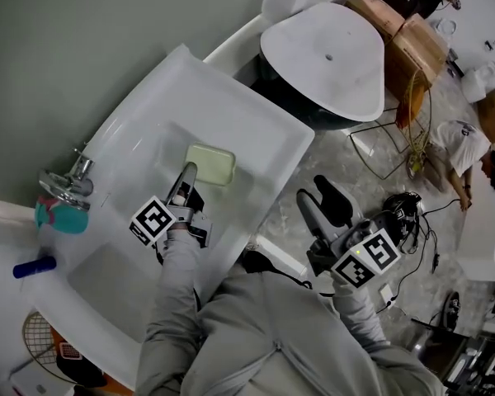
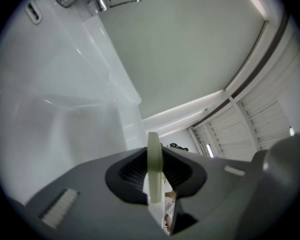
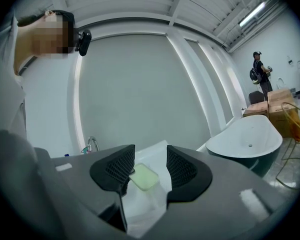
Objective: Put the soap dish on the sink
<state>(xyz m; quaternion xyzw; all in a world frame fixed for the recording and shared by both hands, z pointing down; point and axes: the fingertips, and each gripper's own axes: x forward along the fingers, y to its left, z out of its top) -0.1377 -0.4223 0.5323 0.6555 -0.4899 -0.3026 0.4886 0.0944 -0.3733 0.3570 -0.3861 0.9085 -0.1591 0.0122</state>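
Your left gripper (image 1: 188, 174) is clamping the green soap dish (image 1: 213, 164) over the sink (image 1: 252, 114); your right gripper (image 1: 313, 190) is gaping, empty.

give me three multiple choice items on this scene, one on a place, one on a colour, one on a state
1. Where is the soap dish?
A. on the floor
B. over the sink
C. on the bathtub

2. What colour is the dish?
A. pale green
B. red
C. black

3. How is the right gripper?
A. shut on the dish
B. shut on a box
C. open and empty

Answers:
1 B: the head view shows the dish above the white basin, held by the left gripper.
2 A: it looks pale green in all three views.
3 C: the right gripper view shows its jaws apart with nothing held between them.
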